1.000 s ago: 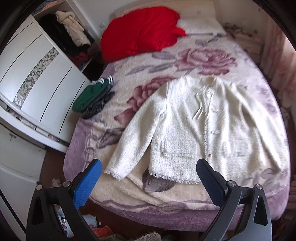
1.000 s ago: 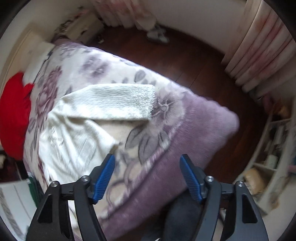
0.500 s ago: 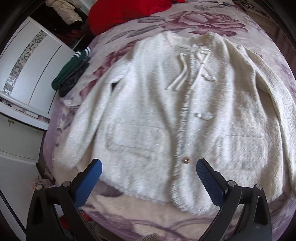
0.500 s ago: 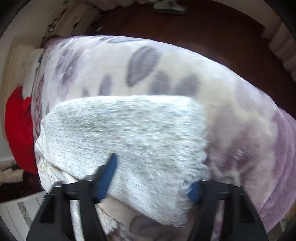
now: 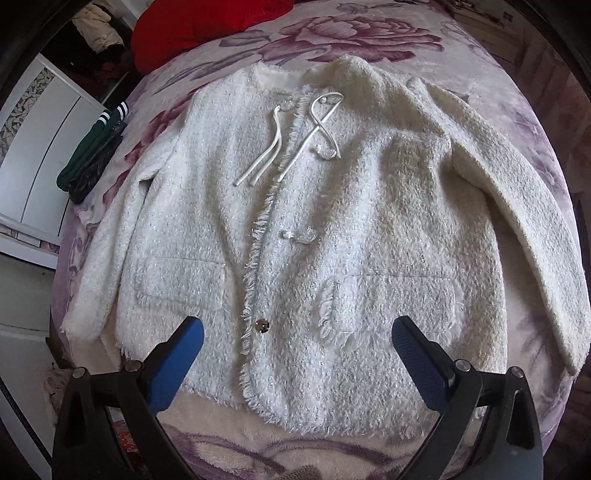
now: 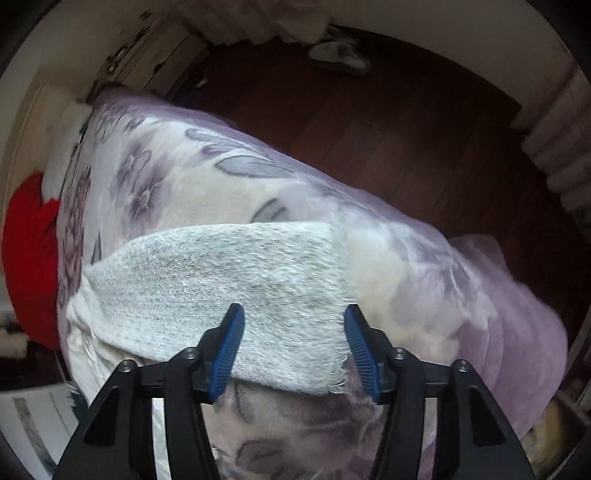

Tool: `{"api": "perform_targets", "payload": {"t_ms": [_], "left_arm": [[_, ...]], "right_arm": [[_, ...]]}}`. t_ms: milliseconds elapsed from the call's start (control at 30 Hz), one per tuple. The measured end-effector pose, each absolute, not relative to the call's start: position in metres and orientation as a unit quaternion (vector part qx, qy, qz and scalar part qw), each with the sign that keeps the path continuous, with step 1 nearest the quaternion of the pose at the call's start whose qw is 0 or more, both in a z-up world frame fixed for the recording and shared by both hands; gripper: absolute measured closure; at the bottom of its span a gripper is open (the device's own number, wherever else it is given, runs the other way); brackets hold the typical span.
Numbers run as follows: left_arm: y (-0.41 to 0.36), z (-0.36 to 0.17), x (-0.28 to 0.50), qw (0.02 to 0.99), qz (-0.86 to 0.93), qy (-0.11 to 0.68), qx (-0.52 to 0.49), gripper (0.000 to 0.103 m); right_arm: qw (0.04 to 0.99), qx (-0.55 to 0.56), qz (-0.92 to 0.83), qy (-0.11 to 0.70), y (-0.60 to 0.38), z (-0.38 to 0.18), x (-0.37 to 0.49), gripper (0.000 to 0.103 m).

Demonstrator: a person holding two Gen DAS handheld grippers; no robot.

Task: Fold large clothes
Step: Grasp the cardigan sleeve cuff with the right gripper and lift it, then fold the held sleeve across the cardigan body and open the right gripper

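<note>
Your fluffy white cardigan (image 5: 295,229) lies face up and spread flat on the purple floral blanket (image 5: 369,44) of the bed, sleeves out to both sides. Your left gripper (image 5: 297,354) hovers over its bottom hem, fingers spread wide with nothing between them. Your right gripper (image 6: 293,347) is opening, its blue fingers (image 6: 227,347) straddling the sleeve cuff (image 6: 295,332) without pressing it.

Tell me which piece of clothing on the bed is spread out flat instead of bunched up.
The white fuzzy jacket, lying open-armed; the red garment and green one are bunched.
</note>
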State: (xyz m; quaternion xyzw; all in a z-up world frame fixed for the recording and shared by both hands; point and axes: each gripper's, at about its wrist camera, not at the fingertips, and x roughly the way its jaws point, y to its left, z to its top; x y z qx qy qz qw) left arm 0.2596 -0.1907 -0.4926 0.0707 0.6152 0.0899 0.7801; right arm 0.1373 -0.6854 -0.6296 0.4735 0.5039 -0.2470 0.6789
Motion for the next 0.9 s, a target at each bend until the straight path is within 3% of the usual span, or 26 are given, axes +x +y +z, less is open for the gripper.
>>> {"api": "perform_targets", "payload": {"t_ms": [33, 167, 300, 333, 367, 400, 433, 533, 733, 900], "left_arm": [[-0.19, -0.494, 0.259, 0.778, 0.092, 0.617, 0.072, 0.0], [-0.179, -0.502, 0.254, 0.767, 0.107, 0.628, 0.078, 0.0], [-0.161, -0.499, 0.253, 0.767, 0.125, 0.625, 0.068, 0.0], [-0.156, -0.498, 0.253, 0.769, 0.13, 0.623, 0.065, 0.0], [-0.147, -0.496, 0.253, 0.77, 0.138, 0.62, 0.06, 0.0], [-0.141, -0.496, 0.254, 0.771, 0.143, 0.618, 0.055, 0.0], [-0.133, -0.495, 0.254, 0.771, 0.15, 0.617, 0.049, 0.0], [-0.104, -0.493, 0.252, 0.773, 0.172, 0.61, 0.02, 0.0], [-0.033, -0.492, 0.248, 0.772, 0.221, 0.595, -0.027, 0.0], [0.044, -0.499, 0.244, 0.757, 0.244, 0.602, -0.066, 0.0]], "right_arm": [[0.66, 0.519, -0.254, 0.481, -0.685, -0.636, 0.12, 0.03], [0.567, 0.674, -0.224, 0.417, -0.669, -0.68, 0.086, 0.029], [0.55, 0.722, -0.232, 0.35, -0.648, -0.713, 0.1, 0.03], [0.553, 0.721, -0.248, 0.336, -0.648, -0.713, 0.107, 0.034], [0.558, 0.719, -0.268, 0.316, -0.647, -0.713, 0.113, 0.063], [0.56, 0.709, -0.288, 0.317, -0.645, -0.711, 0.121, 0.085], [0.562, 0.7, -0.298, 0.324, -0.644, -0.709, 0.132, 0.089], [0.616, 0.62, -0.323, 0.364, -0.635, -0.673, 0.17, 0.089], [0.788, 0.4, -0.261, 0.389, -0.575, -0.534, 0.264, 0.089], [0.872, 0.22, -0.157, 0.409, -0.449, -0.44, 0.357, 0.089]]}}
